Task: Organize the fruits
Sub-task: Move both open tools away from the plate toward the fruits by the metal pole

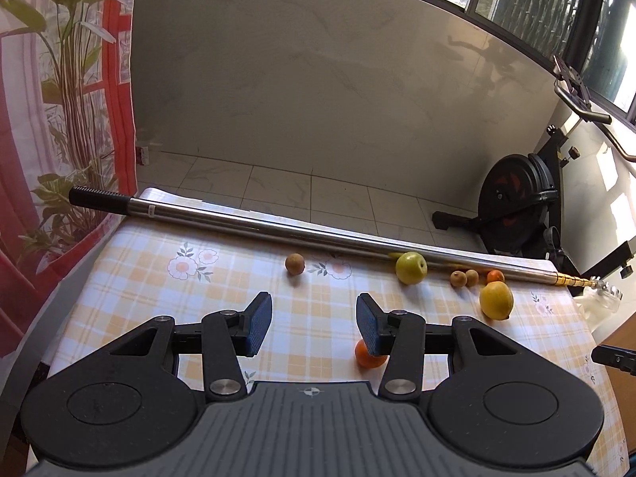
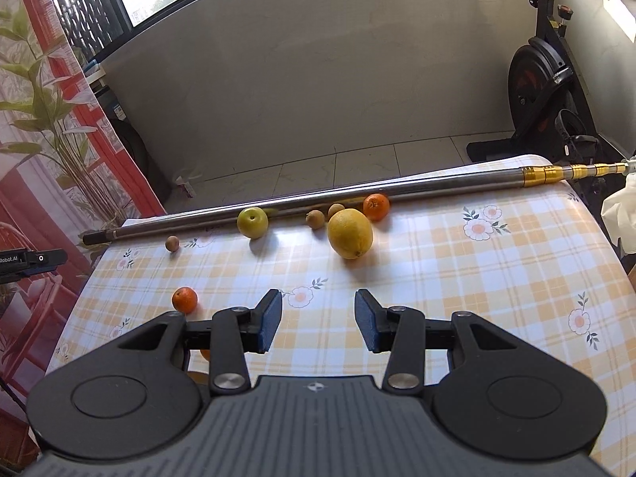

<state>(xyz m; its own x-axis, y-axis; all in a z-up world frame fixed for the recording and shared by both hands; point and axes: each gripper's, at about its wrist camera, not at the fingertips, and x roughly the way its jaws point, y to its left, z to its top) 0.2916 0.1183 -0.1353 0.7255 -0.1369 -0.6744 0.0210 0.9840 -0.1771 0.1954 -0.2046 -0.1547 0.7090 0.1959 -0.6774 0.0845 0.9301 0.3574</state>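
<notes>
Fruits lie on a checked tablecloth (image 1: 159, 278). In the left wrist view: a lone brown longan (image 1: 294, 264), a green apple (image 1: 411, 267), two more longans (image 1: 464, 278), a small tangerine (image 1: 495, 276), a yellow lemon (image 1: 496, 300), and an orange tangerine (image 1: 367, 357) partly hidden under the right finger. My left gripper (image 1: 314, 326) is open and empty above the cloth. In the right wrist view: the lemon (image 2: 350, 233), the apple (image 2: 252, 222), the far tangerine (image 2: 376, 206), the near tangerine (image 2: 184, 300). My right gripper (image 2: 318, 324) is open and empty.
A long metal pole (image 1: 318, 234) lies along the table's far edge, also in the right wrist view (image 2: 357, 196). An exercise bike (image 1: 516, 206) stands beyond the table at the right. A curtain (image 1: 59, 119) hangs at the left. White plastic (image 2: 620, 214) lies at the right edge.
</notes>
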